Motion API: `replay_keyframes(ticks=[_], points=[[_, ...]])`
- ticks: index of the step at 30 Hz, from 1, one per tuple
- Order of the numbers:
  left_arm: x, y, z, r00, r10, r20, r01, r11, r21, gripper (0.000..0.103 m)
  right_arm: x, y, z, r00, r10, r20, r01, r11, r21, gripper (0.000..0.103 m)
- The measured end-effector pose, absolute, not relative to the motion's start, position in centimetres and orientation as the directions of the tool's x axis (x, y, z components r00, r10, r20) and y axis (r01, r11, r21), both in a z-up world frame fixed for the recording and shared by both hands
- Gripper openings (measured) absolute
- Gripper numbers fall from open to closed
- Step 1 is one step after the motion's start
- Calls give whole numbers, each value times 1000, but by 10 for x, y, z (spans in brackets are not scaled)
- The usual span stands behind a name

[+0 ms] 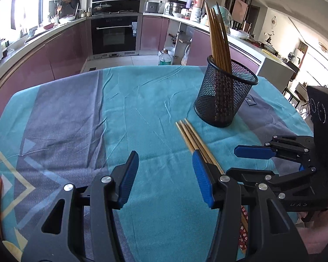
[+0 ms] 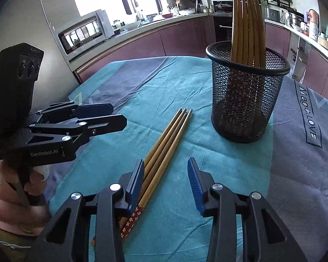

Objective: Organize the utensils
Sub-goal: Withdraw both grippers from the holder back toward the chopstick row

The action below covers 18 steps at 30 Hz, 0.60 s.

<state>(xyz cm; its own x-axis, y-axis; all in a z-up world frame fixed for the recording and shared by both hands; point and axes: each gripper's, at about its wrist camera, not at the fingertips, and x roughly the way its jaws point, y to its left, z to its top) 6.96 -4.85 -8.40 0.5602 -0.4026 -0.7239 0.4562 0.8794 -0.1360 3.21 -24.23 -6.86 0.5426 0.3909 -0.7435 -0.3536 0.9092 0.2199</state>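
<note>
A black mesh cup (image 1: 225, 96) (image 2: 247, 100) stands on the teal cloth with several wooden chopsticks (image 1: 218, 35) (image 2: 247, 26) upright in it. A bundle of loose chopsticks (image 1: 192, 139) (image 2: 170, 135) lies flat on the cloth just in front of the cup, its patterned red ends toward me. My left gripper (image 1: 166, 174) (image 2: 118, 115) is open and empty, and the bundle passes under its right finger. My right gripper (image 2: 166, 181) (image 1: 231, 161) is open too, low over the cloth. The bundle runs beneath its left finger, and its pads do not press on it.
The table's cloth (image 1: 81, 118) is teal with grey-purple stripes; its far edge drops to the kitchen floor. A microwave (image 2: 85, 30), an oven (image 1: 116, 35) and purple cabinets stand beyond. A water bottle (image 1: 165, 57) is on the floor. A hand (image 2: 17, 183) holds the left gripper.
</note>
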Motion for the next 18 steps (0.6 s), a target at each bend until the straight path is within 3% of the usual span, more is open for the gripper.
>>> replay_keyframes(ticks=[18], points=[[63,-77,-103,486,-414,-770,516,847,-130,51,32,-238,-81,552,285,-783,-323,939,114,28]])
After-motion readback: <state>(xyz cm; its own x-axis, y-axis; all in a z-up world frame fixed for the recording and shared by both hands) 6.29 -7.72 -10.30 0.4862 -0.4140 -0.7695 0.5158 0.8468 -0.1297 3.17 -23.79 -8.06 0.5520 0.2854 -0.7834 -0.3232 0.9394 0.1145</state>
